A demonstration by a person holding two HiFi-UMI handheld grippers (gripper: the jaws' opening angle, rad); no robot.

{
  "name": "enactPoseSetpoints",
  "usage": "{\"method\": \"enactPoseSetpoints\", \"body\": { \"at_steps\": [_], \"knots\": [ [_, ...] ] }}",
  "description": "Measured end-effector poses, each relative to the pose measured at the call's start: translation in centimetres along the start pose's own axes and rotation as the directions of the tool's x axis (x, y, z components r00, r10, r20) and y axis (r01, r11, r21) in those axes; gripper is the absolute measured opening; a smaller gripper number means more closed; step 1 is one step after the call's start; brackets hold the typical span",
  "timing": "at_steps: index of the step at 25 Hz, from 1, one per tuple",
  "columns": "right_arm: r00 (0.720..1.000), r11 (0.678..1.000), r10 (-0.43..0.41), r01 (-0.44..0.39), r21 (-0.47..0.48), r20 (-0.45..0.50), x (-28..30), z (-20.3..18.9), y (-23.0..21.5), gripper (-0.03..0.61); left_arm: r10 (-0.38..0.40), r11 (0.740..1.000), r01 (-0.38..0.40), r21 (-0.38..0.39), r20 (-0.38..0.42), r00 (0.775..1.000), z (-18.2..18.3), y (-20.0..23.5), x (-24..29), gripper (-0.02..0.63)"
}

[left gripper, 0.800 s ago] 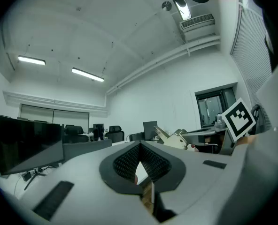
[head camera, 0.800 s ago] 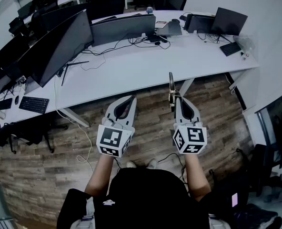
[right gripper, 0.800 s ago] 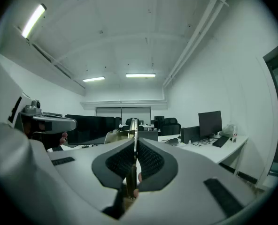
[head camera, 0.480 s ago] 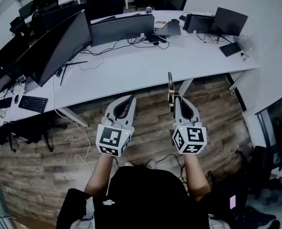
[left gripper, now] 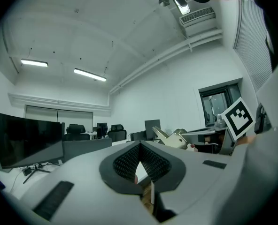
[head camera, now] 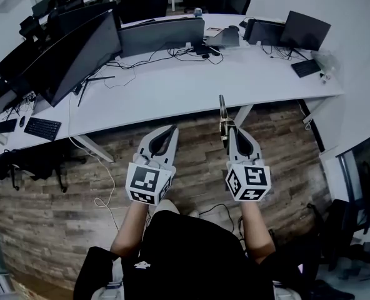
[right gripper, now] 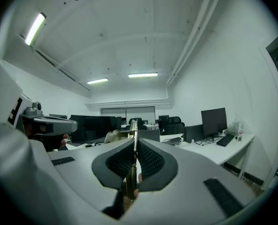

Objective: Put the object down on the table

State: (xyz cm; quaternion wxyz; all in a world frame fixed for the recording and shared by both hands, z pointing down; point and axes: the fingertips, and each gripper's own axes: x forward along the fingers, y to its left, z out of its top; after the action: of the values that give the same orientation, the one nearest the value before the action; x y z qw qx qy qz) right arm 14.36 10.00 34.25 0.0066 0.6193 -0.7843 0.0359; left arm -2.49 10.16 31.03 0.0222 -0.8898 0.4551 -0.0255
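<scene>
carry step, by my read: at centre right of the head view the right gripper (head camera: 228, 130) pinches a thin metal strip (head camera: 222, 108) upright over the floor, short of the white desk (head camera: 191, 86), the left gripper (head camera: 171, 132) is pressed together and empty, and next comes reaching forward and lowering.

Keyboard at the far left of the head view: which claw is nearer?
Left. The left claw sits right of the keyboard, over the floor short of the table. The right claw, shut on a thin metal piece, is farther right.
</scene>
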Motion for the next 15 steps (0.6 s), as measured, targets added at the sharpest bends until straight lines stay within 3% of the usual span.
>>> {"method": "enactPoseSetpoints", "body": {
  "at_steps": [15],
  "knots": [
    [1.000, 1.000, 0.017, -0.017, -0.003, -0.012, 3.0, -0.4, -2.0, 0.025, 0.006, 1.000, -0.006, -0.016, -0.009, 1.000, -0.8, 1.0, 4.0, 0.012]
  ]
}}
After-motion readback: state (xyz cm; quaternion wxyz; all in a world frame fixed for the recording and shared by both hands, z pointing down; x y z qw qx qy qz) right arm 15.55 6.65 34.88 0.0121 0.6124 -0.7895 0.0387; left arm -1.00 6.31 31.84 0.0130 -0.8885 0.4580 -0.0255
